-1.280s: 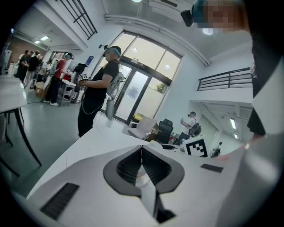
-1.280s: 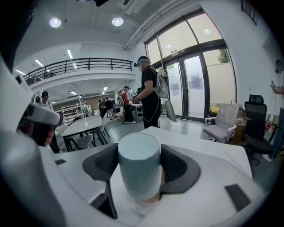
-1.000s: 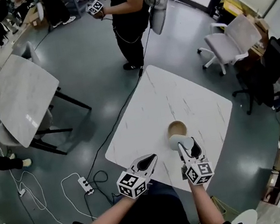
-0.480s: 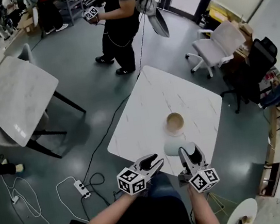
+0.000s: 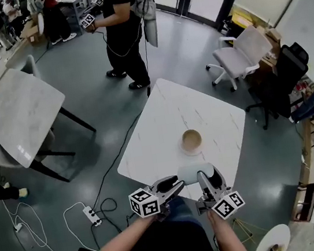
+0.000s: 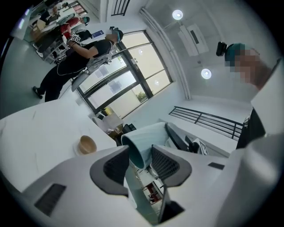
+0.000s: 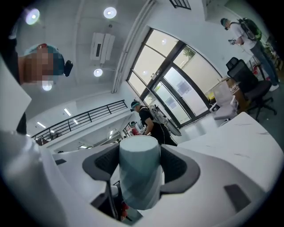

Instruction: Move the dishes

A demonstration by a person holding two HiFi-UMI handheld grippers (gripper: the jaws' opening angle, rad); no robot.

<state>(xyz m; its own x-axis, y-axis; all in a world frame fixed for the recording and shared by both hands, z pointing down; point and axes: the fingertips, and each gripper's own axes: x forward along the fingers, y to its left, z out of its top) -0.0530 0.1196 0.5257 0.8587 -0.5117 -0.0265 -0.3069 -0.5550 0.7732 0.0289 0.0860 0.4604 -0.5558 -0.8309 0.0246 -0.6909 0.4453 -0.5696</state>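
My right gripper (image 5: 204, 178) is shut on a pale blue-green cup (image 5: 190, 174), held tipped on its side above the near edge of the white marble table (image 5: 183, 106). In the right gripper view the cup (image 7: 140, 177) fills the gap between the pads of the right gripper (image 7: 140, 155). A tan bowl (image 5: 192, 140) sits upright on the table just beyond the cup. My left gripper (image 5: 174, 185) hovers close to the cup's left, jaws slightly apart and holding nothing. In the left gripper view the cup's mouth (image 6: 144, 144) shows past the left gripper (image 6: 140, 155), and the bowl (image 6: 87, 144) lies further left.
A person in black (image 5: 121, 22) stands beyond the table's far corner, holding grippers. A white chair (image 5: 239, 51) and a black chair (image 5: 282, 83) stand at the right. Another marble table (image 5: 17, 110) is at the left. A cable and power strip (image 5: 91, 211) lie on the floor.
The cup in my right gripper has moved back from beside the bowl toward the table's near edge. The left gripper stayed beside it. The standing person shifted left.
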